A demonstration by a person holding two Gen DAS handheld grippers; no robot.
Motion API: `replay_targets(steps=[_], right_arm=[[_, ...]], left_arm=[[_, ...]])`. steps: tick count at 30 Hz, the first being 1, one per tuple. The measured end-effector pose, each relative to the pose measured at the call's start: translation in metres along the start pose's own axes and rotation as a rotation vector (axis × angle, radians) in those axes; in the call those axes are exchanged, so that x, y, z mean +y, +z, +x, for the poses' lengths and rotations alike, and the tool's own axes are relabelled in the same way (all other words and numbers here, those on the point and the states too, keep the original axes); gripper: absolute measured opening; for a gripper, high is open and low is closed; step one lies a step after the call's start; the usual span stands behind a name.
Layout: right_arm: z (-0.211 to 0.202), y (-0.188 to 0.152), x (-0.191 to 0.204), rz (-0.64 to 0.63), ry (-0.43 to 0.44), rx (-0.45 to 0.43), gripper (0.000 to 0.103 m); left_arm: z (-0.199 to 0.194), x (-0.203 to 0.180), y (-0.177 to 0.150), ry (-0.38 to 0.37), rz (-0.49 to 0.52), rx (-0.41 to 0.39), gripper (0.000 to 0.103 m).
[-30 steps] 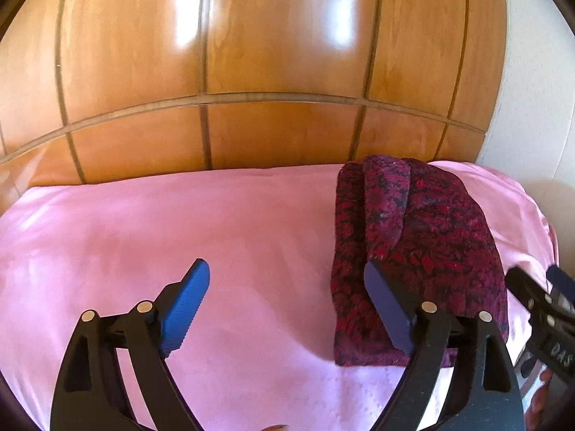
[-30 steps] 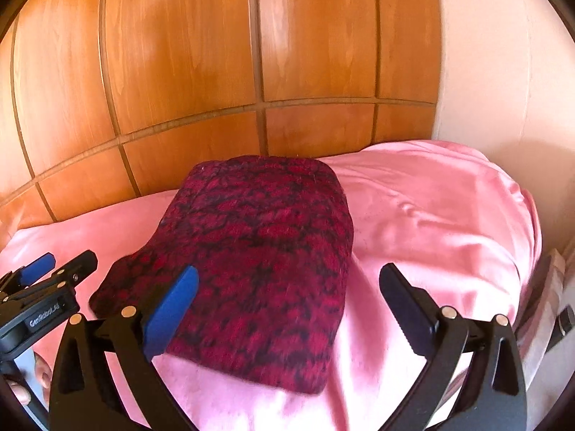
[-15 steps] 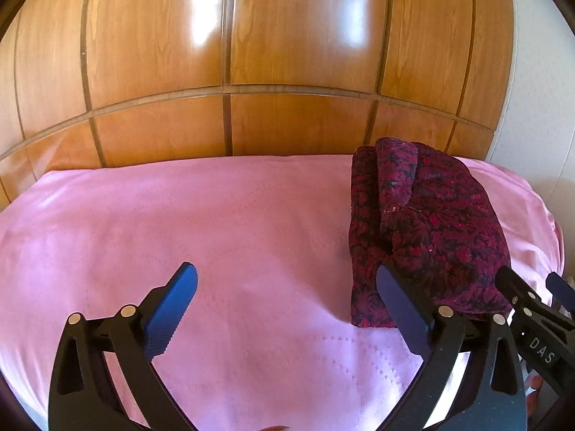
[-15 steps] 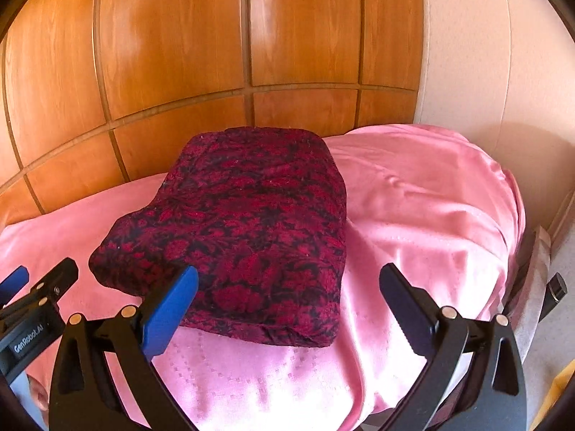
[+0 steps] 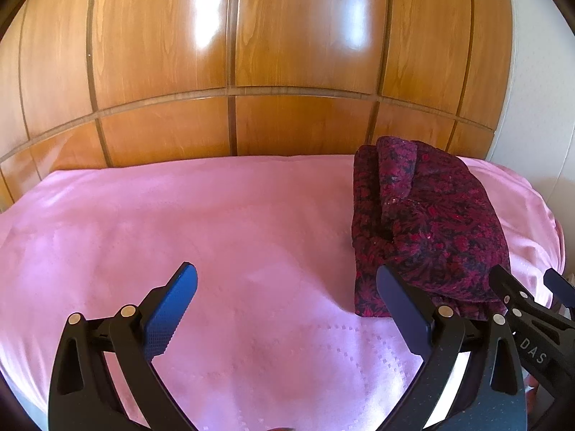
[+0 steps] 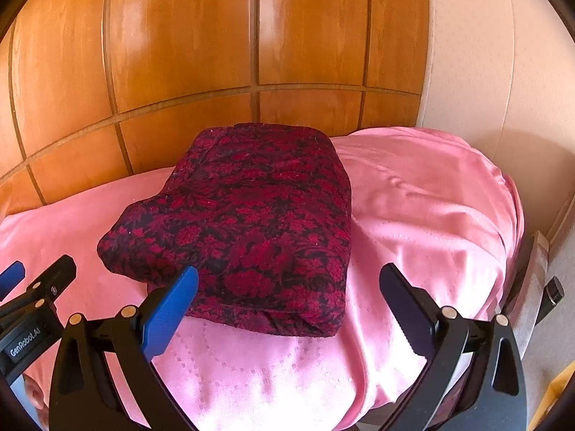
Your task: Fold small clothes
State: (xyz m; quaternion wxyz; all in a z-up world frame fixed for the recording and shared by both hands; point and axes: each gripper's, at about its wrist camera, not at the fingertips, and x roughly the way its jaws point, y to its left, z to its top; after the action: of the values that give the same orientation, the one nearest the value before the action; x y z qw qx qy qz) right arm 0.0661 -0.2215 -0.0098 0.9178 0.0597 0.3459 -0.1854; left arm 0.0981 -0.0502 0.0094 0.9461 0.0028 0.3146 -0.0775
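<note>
left view shows the folded garment (image 5: 427, 230) with layered edges at frame right; right view shows its flat top centre. left gripper (image 5: 287, 309) and right gripper (image 6: 287, 309) gape wide, holding nothing.

Bright daylight; glare patches on wood panelling (image 5: 215, 36); fisheye bending, dark corners.

Glossy wood-panelled wall (image 5: 230, 54) behind a pink-covered table (image 5: 179, 215), sunlit.
</note>
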Motion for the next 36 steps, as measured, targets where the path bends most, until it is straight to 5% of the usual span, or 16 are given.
replay_targets(steps=[36], right_arm=[[0.007, 0.0008, -0.0003, 0.01, 0.022, 0.002, 0.101]], left_arm=[[-0.0094, 0.0011, 0.0039, 0.015, -0.011, -0.035, 0.099]])
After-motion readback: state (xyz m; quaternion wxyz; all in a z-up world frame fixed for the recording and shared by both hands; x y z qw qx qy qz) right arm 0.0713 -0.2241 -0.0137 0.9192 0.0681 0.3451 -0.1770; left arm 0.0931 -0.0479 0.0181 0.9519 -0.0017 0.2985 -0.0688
